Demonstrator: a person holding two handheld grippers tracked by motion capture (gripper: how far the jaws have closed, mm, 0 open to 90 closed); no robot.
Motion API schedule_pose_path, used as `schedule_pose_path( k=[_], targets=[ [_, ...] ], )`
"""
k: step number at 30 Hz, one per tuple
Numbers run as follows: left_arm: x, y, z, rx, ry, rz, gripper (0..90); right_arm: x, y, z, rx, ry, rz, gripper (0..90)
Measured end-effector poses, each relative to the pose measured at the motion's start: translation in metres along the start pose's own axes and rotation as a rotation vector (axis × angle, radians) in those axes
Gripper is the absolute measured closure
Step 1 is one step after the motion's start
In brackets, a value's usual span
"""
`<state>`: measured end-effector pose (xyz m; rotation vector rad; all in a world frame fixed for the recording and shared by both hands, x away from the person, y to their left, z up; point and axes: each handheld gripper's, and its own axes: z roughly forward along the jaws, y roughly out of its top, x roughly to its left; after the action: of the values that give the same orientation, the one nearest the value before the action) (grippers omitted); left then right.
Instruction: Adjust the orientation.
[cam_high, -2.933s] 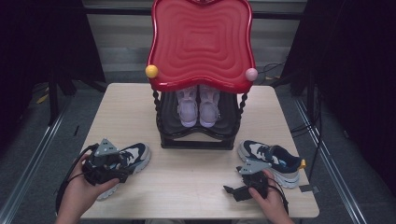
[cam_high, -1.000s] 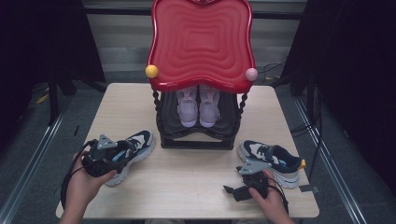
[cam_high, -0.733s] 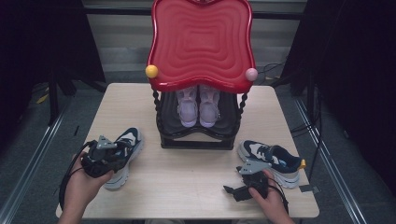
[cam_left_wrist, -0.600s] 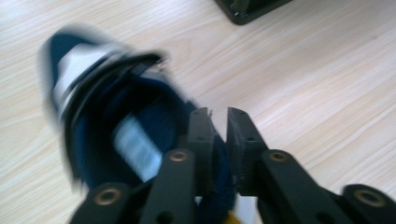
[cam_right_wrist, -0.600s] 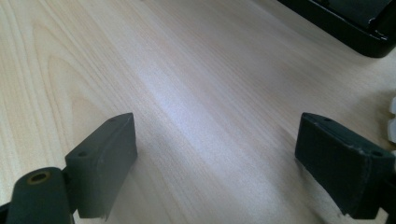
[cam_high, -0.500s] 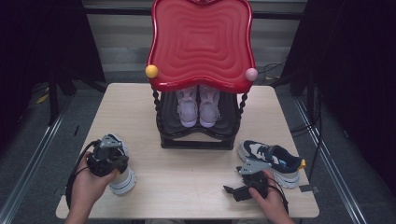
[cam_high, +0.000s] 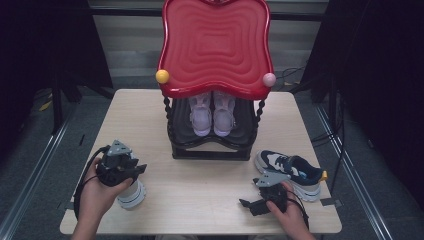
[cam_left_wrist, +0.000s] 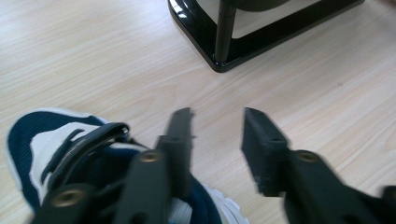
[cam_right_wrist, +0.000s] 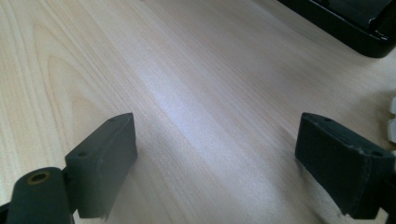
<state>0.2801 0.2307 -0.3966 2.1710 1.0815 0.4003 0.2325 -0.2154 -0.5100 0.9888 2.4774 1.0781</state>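
A navy and white sneaker (cam_high: 131, 196) stands near the table's front left corner, partly under my left gripper (cam_high: 131, 172). In the left gripper view the sneaker (cam_left_wrist: 51, 140) lies at the lower left, under and beside the left-hand jaw. The left gripper (cam_left_wrist: 217, 114) has just been opening its jaws, and between them is bare wood. Its mate, a second navy sneaker (cam_high: 292, 169), rests at the front right. Just in front of that one my right gripper (cam_high: 252, 205) lies low on the table, open wide over bare wood (cam_right_wrist: 217, 119).
A black shoe rack (cam_high: 210, 150) with a red wavy top (cam_high: 216, 45) stands at the table's middle back; a pale pink pair of shoes (cam_high: 212, 112) sits on its shelf. The rack's base corner (cam_left_wrist: 224, 51) is close ahead of the left gripper. Table edges are near both hands.
The left hand swung the sneaker round and drew it toward the front edge, where it now stands under the gripper. The right hand and its sneaker have not moved.
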Motion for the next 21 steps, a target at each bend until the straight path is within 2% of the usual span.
schedule_pose_path(
  k=[2, 4, 6, 8, 11, 13, 15, 17, 19, 21],
  targets=[
    [0.002, -0.003, -0.005, -0.007, 0.002, -0.002, 54.0, 0.000, 0.000, 0.000, 0.000, 0.000, 0.001, 12.0],
    [0.005, -0.007, -0.010, 0.010, 0.012, 0.012, 50.3, 0.000, 0.000, 0.000, 0.000, 0.000, 0.001, 12.0],
    [0.006, -0.013, -0.011, 0.017, 0.008, -0.001, 48.4, 0.000, 0.000, 0.000, 0.000, 0.000, 0.001, 12.0],
    [0.006, -0.020, -0.011, 0.036, -0.001, 0.003, 46.5, 0.000, 0.000, 0.000, 0.000, 0.000, 0.000, 12.0],
    [0.004, -0.027, -0.009, 0.051, -0.019, 0.017, 45.5, 0.000, 0.000, 0.000, 0.000, 0.000, 0.001, 12.0],
    [0.002, -0.032, -0.004, 0.074, -0.032, 0.050, 45.8, 0.000, 0.000, 0.000, 0.000, 0.000, 0.000, 12.0],
    [-0.001, -0.036, 0.003, 0.102, -0.026, 0.068, 51.9, 0.000, 0.000, 0.000, 0.000, 0.000, 0.000, 12.0],
    [0.000, -0.036, 0.005, 0.106, 0.008, 0.080, 62.1, 0.000, 0.000, 0.000, 0.000, 0.000, 0.001, 12.0],
    [0.004, -0.033, 0.006, 0.105, -0.029, 0.043, 68.0, 0.000, 0.000, 0.000, 0.000, 0.000, 0.001, 12.0],
    [0.004, -0.031, 0.007, 0.111, -0.031, 0.056, 70.2, 0.000, 0.000, 0.000, 0.000, 0.000, 0.001, 12.0]
  ],
)
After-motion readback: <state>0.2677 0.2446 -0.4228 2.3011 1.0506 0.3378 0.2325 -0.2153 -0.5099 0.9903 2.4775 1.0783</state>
